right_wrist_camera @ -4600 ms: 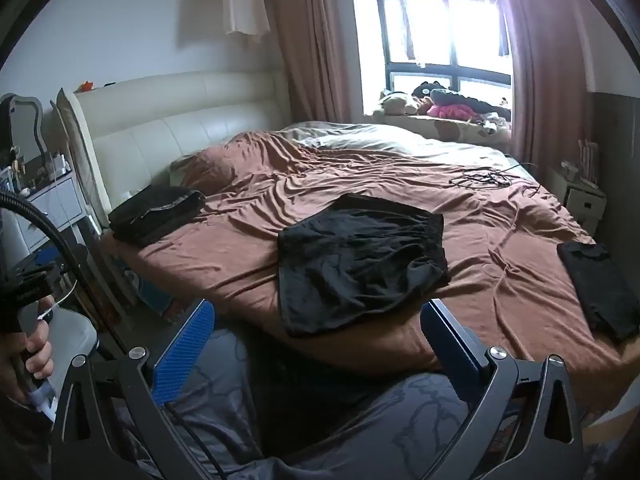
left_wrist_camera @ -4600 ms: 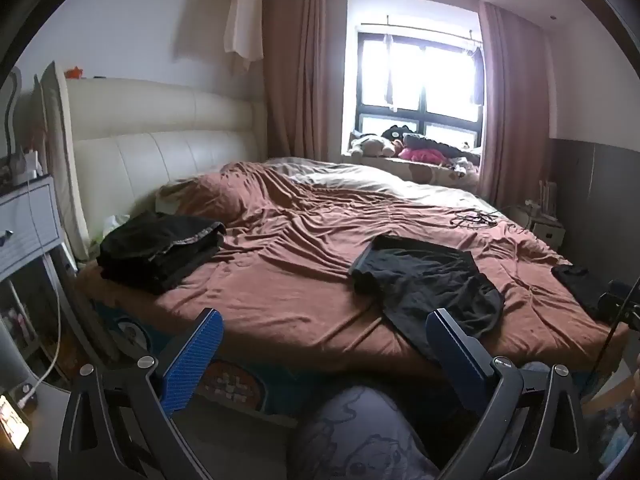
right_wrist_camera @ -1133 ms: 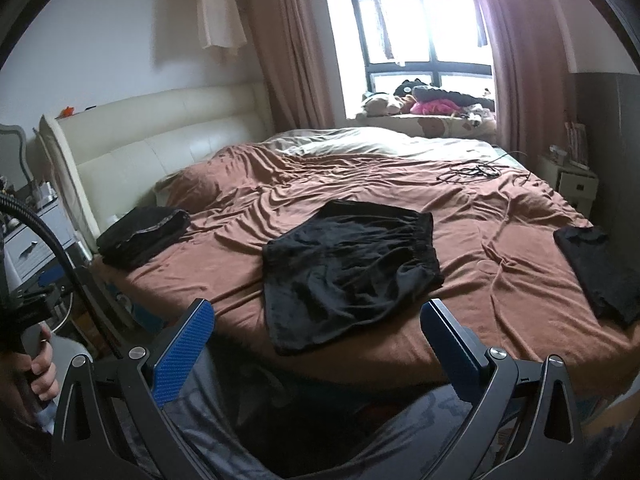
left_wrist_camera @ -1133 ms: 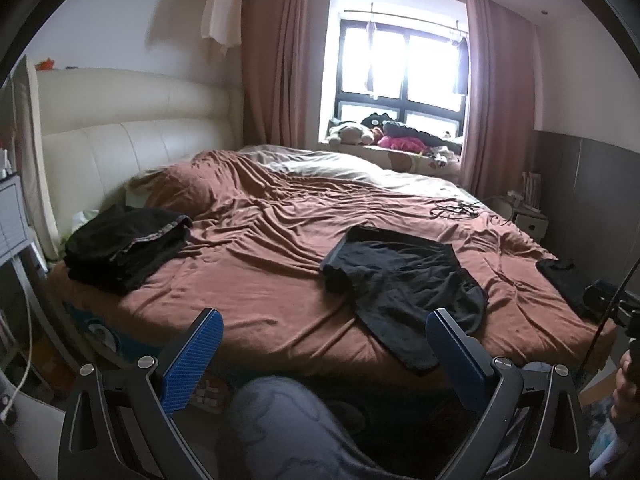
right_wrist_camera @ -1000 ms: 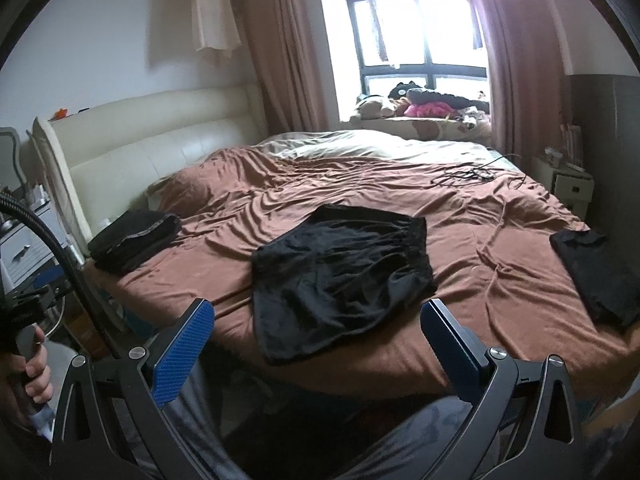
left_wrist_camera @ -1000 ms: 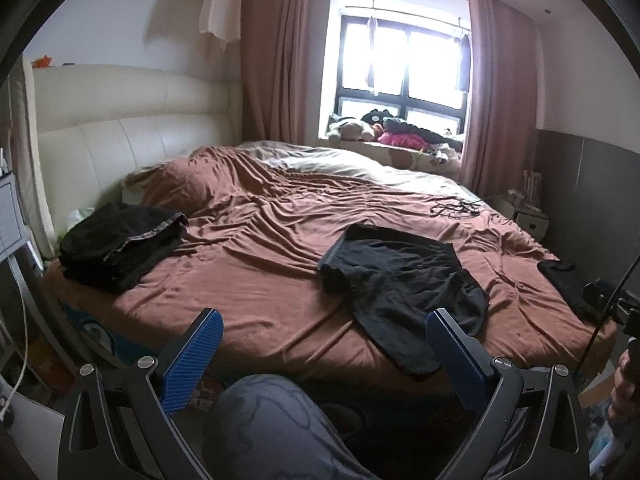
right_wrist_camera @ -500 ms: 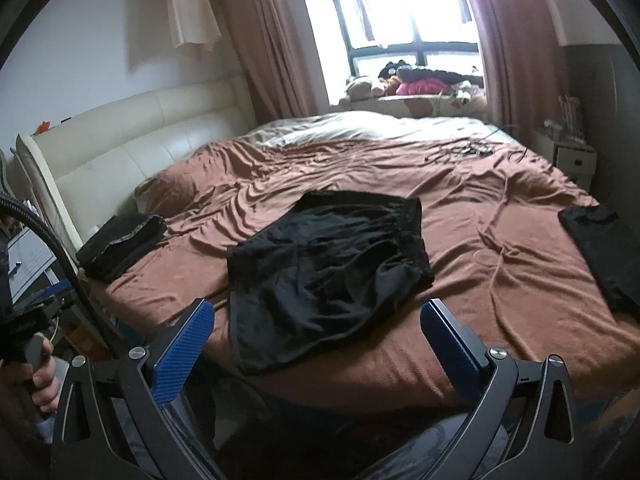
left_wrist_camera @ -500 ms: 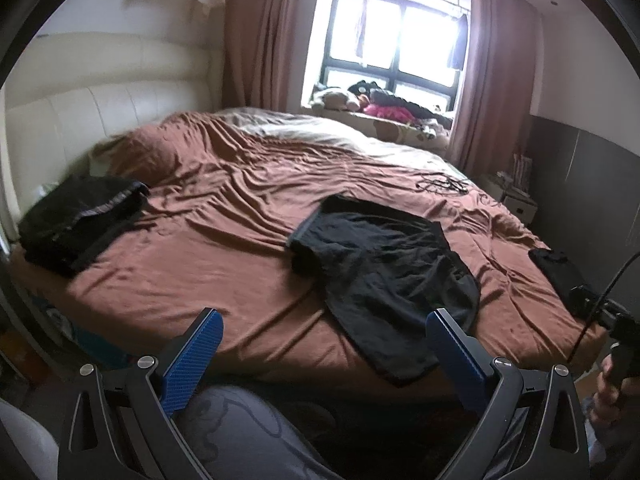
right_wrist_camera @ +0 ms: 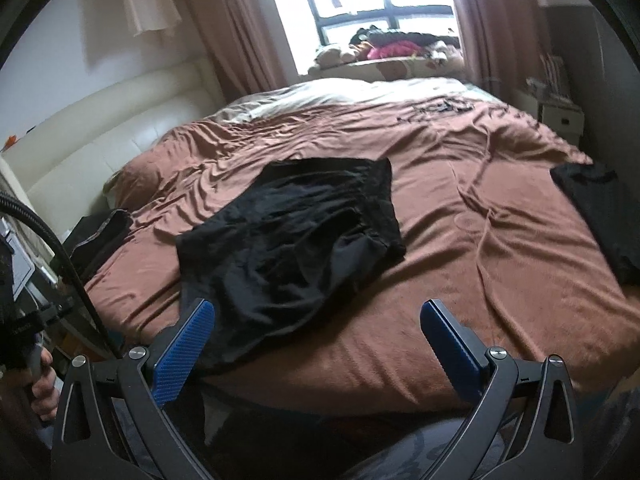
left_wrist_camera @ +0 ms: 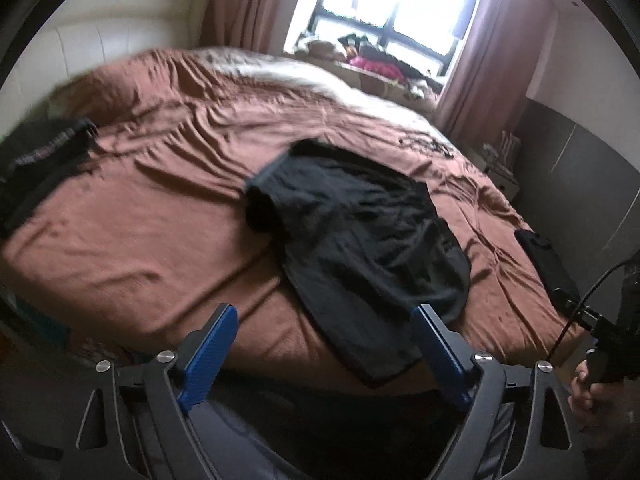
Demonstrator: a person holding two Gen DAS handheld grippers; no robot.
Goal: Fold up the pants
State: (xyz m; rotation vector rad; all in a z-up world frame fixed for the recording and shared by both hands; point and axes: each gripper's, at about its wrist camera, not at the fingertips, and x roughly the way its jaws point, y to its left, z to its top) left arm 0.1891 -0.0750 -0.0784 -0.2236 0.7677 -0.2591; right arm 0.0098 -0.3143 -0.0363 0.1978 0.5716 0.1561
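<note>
Crumpled black pants (left_wrist_camera: 360, 236) lie spread on the brown bedspread (left_wrist_camera: 152, 216), near the bed's front edge; they also show in the right wrist view (right_wrist_camera: 296, 236). My left gripper (left_wrist_camera: 324, 344) is open and empty, just before the pants' near hem. My right gripper (right_wrist_camera: 316, 340) is open and empty, its left finger (right_wrist_camera: 184, 344) over the pants' lower edge.
A dark folded garment pile (left_wrist_camera: 40, 160) lies at the bed's left edge. Another black garment (right_wrist_camera: 600, 204) lies at the right edge. A black cable tangle (right_wrist_camera: 440, 108) lies farther back. A cream headboard (right_wrist_camera: 112, 128) and a window sill with toys (right_wrist_camera: 384, 52) stand behind.
Both grippers have moved forward and tilted down toward the bed, so the pants appear closer and larger. Both jaws stay open. The pants have not moved.
</note>
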